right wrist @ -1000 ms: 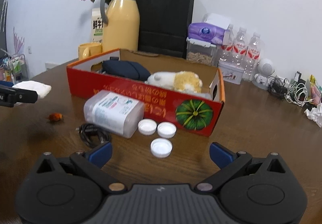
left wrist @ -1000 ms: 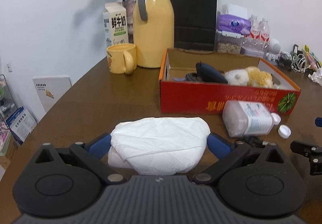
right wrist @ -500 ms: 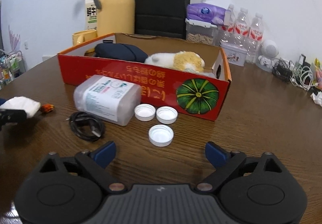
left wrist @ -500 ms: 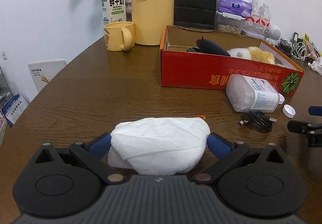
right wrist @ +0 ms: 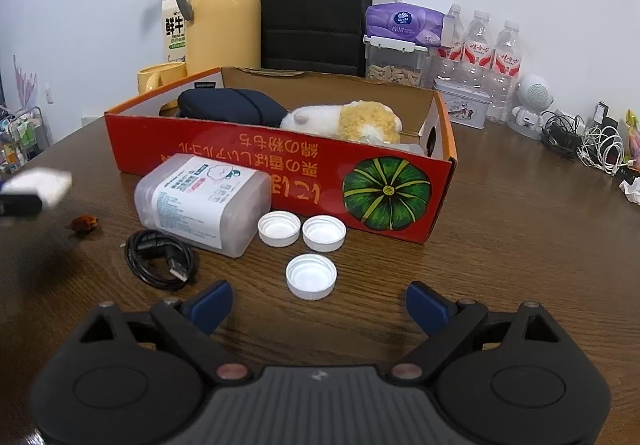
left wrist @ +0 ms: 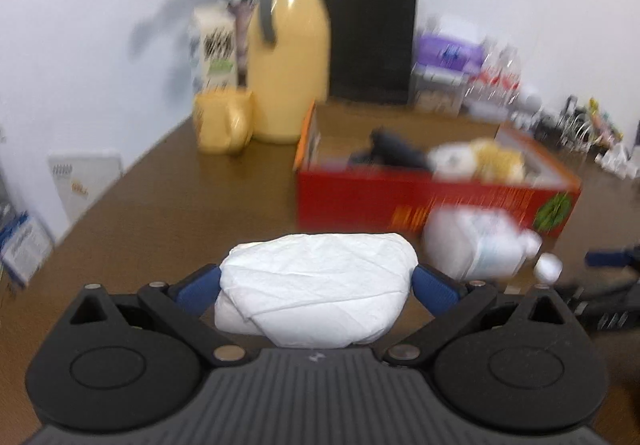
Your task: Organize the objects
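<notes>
A wad of white tissue [left wrist: 316, 287] is clamped between the blue pads of the left gripper [left wrist: 316, 285], exactly as it was a second ago; the grip is unchanged. The left wrist view is now smeared by motion, whereas it was sharp half a second ago, and the red cardboard box [left wrist: 436, 201] is seen higher and farther in that view than half a second ago.

The right gripper [right wrist: 319, 303] is held wide open with nothing between its fingers, slightly narrower than a second ago. Compared with that earlier view, the table [right wrist: 520, 245] is seen from lower and closer: three white bottle caps [right wrist: 311, 276] now lie just beyond the fingertips, one near and two farther, side by side against the front of the box. To their left, a clear plastic container [right wrist: 202, 203] lies on its side, touching the box front, with a coiled black USB cable [right wrist: 160, 259] just near of it. A small orange-brown object [right wrist: 83, 223] lies farther left. Inside the box, a dark blue pouch [right wrist: 232, 107] and a white and yellow plush toy [right wrist: 348, 121] are seen, unmoved. The held tissue appears at the far left edge of the right wrist view.
</notes>
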Demonstrator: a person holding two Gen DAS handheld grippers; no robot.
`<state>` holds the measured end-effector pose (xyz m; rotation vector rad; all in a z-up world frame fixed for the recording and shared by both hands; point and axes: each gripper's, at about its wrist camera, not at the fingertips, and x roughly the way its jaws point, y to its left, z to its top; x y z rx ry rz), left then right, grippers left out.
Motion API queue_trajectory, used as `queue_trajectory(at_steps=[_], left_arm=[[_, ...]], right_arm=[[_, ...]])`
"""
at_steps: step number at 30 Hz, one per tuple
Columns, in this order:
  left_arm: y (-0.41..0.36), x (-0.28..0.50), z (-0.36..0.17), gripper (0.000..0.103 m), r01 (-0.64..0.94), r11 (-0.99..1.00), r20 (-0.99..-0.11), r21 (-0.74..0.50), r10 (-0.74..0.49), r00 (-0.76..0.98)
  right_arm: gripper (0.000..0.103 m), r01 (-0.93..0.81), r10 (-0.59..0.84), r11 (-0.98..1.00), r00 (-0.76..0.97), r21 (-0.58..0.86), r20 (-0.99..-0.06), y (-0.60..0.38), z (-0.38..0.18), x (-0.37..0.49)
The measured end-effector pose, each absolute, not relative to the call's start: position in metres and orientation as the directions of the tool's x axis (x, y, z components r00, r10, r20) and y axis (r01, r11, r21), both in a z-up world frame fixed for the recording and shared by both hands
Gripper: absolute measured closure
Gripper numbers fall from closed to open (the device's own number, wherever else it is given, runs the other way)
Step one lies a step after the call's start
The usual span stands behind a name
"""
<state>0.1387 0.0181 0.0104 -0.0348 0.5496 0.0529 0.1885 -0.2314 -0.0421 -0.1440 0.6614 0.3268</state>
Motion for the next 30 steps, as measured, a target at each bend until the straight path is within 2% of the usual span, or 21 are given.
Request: queue_trajectory(at_steps=[3, 7, 14, 19, 22, 24, 25, 26, 27, 28, 30], left_arm=[[0.001, 0.162, 0.035, 0.0, -0.02, 1.0, -0.458, 0.002, 0.019, 0.889], [-0.02, 0.218, 0.052, 0.0, -0.005, 1.0, -0.413, -0.01, 0.001, 0.911], [-0.038, 0.283, 0.039, 0.0, -0.061, 0.998, -0.451, 0.023, 0.065, 0.89], [-0.033, 0.278, 0.034, 0.0, 0.008, 1.0, -0.429, -0.027, -0.019, 0.903], [-0.032, 0.28, 0.028, 0.0, 0.002, 0.999, -0.437, -0.035, -0.017, 0.899], [-0.03, 0.282, 0.022, 0.004, -0.003, 0.999, -0.448, -0.039, -0.015, 0.894], [-0.03, 0.283, 0.019, 0.019, -0.007, 0.999, -0.452, -0.034, -0.009, 0.892], [-0.031, 0.284, 0.017, 0.042, -0.016, 1.0, -0.459, -0.024, 0.003, 0.888], [-0.03, 0.286, 0.015, 0.051, -0.017, 1.0, -0.468, -0.02, 0.006, 0.884], [-0.03, 0.288, 0.013, 0.056, -0.006, 1.0, -0.48, -0.024, -0.006, 0.877], [-0.03, 0.288, 0.012, 0.05, 0.016, 0.999, -0.48, -0.034, -0.03, 0.877]], right_arm=[[0.009, -0.334, 0.253, 0.942, 0.748, -0.019, -0.614, -0.232, -0.04, 0.193], [0.009, -0.316, 0.25, 0.949, 0.761, -0.005, -0.599, -0.236, -0.038, 0.195], [0.009, -0.295, 0.252, 0.955, 0.762, 0.027, -0.597, -0.243, -0.041, 0.201], [0.009, -0.3, 0.258, 0.953, 0.75, 0.035, -0.609, -0.242, -0.045, 0.204], [0.009, -0.3, 0.26, 0.953, 0.751, 0.036, -0.607, -0.241, -0.046, 0.203], [0.009, -0.298, 0.259, 0.954, 0.751, 0.037, -0.607, -0.242, -0.046, 0.203], [0.009, -0.298, 0.258, 0.954, 0.75, 0.038, -0.608, -0.242, -0.046, 0.203], [0.009, -0.297, 0.258, 0.954, 0.749, 0.039, -0.61, -0.242, -0.046, 0.204], [0.009, -0.298, 0.258, 0.954, 0.747, 0.039, -0.612, -0.242, -0.047, 0.204], [0.009, -0.298, 0.258, 0.954, 0.746, 0.039, -0.614, -0.241, -0.047, 0.204], [0.009, -0.301, 0.26, 0.953, 0.743, 0.039, -0.617, -0.241, -0.048, 0.205]])
